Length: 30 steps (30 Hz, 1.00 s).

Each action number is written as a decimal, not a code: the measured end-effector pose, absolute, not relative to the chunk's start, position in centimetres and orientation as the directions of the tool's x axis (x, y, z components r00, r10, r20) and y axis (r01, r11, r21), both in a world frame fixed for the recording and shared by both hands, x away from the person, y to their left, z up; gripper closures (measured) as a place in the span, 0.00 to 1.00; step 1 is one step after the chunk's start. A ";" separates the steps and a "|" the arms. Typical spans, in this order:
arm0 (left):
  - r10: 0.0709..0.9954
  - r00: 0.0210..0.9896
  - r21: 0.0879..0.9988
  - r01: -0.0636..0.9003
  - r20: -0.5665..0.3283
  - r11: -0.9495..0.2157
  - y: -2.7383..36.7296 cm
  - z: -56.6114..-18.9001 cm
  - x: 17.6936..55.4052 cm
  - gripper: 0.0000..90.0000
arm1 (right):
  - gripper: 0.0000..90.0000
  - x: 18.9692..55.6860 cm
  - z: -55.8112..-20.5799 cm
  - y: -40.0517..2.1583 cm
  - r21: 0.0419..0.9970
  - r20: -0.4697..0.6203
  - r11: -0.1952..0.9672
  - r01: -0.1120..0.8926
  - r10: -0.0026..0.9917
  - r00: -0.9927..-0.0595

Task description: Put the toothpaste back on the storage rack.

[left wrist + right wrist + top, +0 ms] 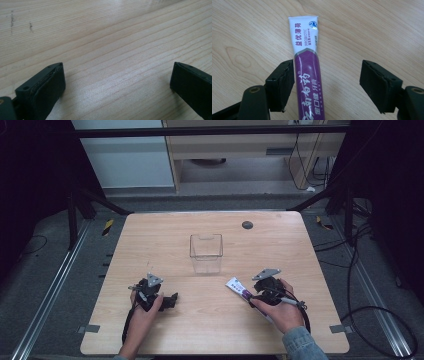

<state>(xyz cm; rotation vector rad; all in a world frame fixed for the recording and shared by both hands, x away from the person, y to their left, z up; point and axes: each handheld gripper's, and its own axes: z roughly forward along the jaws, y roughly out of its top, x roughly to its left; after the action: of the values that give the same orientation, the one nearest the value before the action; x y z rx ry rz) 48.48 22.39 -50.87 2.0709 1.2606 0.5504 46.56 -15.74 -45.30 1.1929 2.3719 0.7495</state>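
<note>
A white and purple toothpaste tube (238, 288) lies flat on the wooden table (210, 320) at the front right. In the right gripper view the tube (308, 75) runs between the jaws of my right gripper (328, 66), its white crimped end pointing away. One jaw stands against the tube's side and the other is well clear of it, so the gripper is open. A hand holds my right gripper (255, 296) low over the tube. At the front left, my left gripper (173, 300) rests low over bare wood, its jaws (117, 72) wide apart with nothing between them.
A clear plastic box (206, 252) stands upright in the middle of the table, beyond both grippers. A small black disc (247, 224) sits near the far edge. Cables trail on the floor at the right.
</note>
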 end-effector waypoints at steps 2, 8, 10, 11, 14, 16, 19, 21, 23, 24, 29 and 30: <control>0.892 0.451 0.709 0.622 0.021 -0.332 22.4 -50.9 48.5 0.00 | 0.32 46.6 -45.3 -15.6 0.607 -0.096 0.502 0.616 0.815 -0.571; 0.892 0.451 0.709 0.623 0.021 -0.331 22.4 -50.9 48.5 0.00 | 0.39 46.8 -45.5 -15.4 0.590 -0.096 0.522 0.616 0.803 -0.588; 0.893 0.450 0.709 0.623 0.021 -0.330 22.4 -50.9 48.5 0.00 | 0.40 46.9 -45.6 -15.2 0.584 -0.093 0.525 0.619 0.801 -0.592; 0.893 0.450 0.709 0.623 0.021 -0.331 22.4 -50.9 48.5 0.00 | 0.42 47.0 -45.8 -15.0 0.578 -0.082 0.521 0.628 0.803 -0.591; 0.893 0.450 0.709 0.623 0.020 -0.330 22.4 -50.9 48.5 0.00 | 0.45 47.1 -46.0 -14.8 0.568 -0.084 0.530 0.630 0.798 -0.596; 0.893 0.450 0.709 0.623 0.021 -0.330 22.4 -50.9 48.5 0.00 | 0.48 47.2 -46.1 -14.5 0.567 -0.067 0.527 0.633 0.795 -0.602; 0.893 0.450 0.709 0.623 0.020 -0.330 22.4 -50.9 48.5 0.00 | 0.50 47.4 -46.2 -14.2 0.557 -0.072 0.536 0.634 0.792 -0.606; 0.893 0.450 0.709 0.623 0.021 -0.331 22.4 -50.9 48.5 0.00 | 0.51 47.5 -46.2 -14.0 0.551 -0.069 0.537 0.639 0.792 -0.607; 0.893 0.450 0.709 0.623 0.020 -0.330 22.4 -50.9 48.5 0.00 | 0.52 47.7 -46.3 -13.7 0.543 -0.064 0.542 0.641 0.788 -0.612; 0.893 0.450 0.709 0.623 0.020 -0.330 22.4 -50.9 48.5 0.00 | 0.52 47.8 -46.3 -13.6 0.539 -0.061 0.544 0.643 0.787 -0.614; 0.892 0.451 0.709 0.623 0.021 -0.331 22.3 -50.9 48.6 0.00 | 0.51 48.4 -46.6 -13.1 0.528 -0.044 0.543 0.653 0.785 -0.618; 0.892 0.451 0.709 0.623 0.021 -0.331 22.3 -50.9 48.6 0.00 | 0.51 48.5 -46.7 -13.0 0.528 -0.044 0.544 0.652 0.784 -0.619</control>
<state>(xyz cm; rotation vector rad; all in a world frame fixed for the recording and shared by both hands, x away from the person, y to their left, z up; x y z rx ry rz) 48.56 22.34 -50.87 2.0706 1.2611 0.5495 48.53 -12.96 -46.68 1.1964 2.5089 0.6882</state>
